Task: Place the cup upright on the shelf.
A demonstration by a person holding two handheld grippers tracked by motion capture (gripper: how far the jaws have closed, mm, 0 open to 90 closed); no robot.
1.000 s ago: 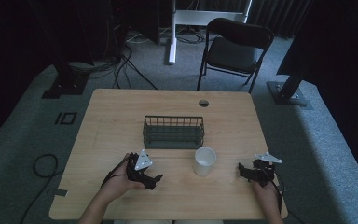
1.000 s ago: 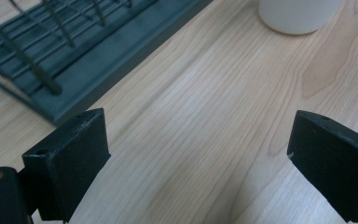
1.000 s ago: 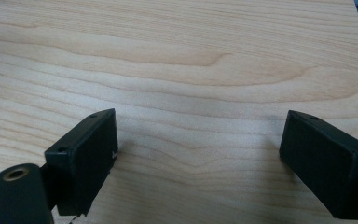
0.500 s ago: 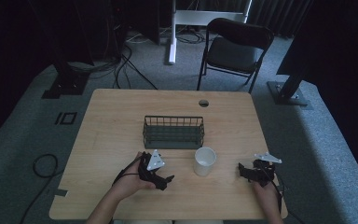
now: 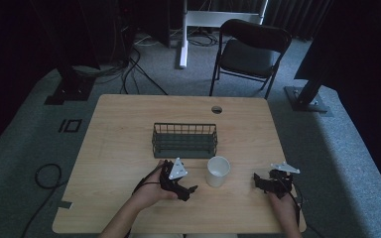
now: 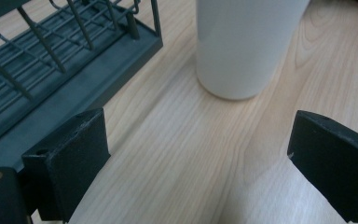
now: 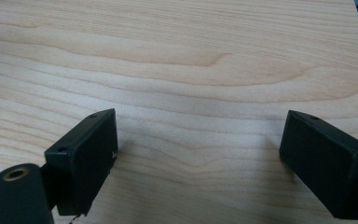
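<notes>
Cup [image 5: 218, 171] stands upright on desk [image 5: 129, 129], just before wire basket [image 5: 184, 141]. Probably light, thin-walled, crushable: grip mid-wall, gently. Left hand-held gripper [image 5: 186, 190] faces it, jaws wide apart, empty. Right hand-held gripper [image 5: 259, 181] rests well apart, jaws spread, empty.

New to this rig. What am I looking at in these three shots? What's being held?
No robot here: a person at a wooden table holds handheld tongs in each hand. The high view looks down from above: left tongs, right tongs. The other two pictures come from cameras riding on each tool, looking along its black jaws. On the table stand a dark wire basket and a white cup. The left tongs are open, pointed at the cup but apart from it. The right tongs are open over bare wood. Nothing is held.
</notes>
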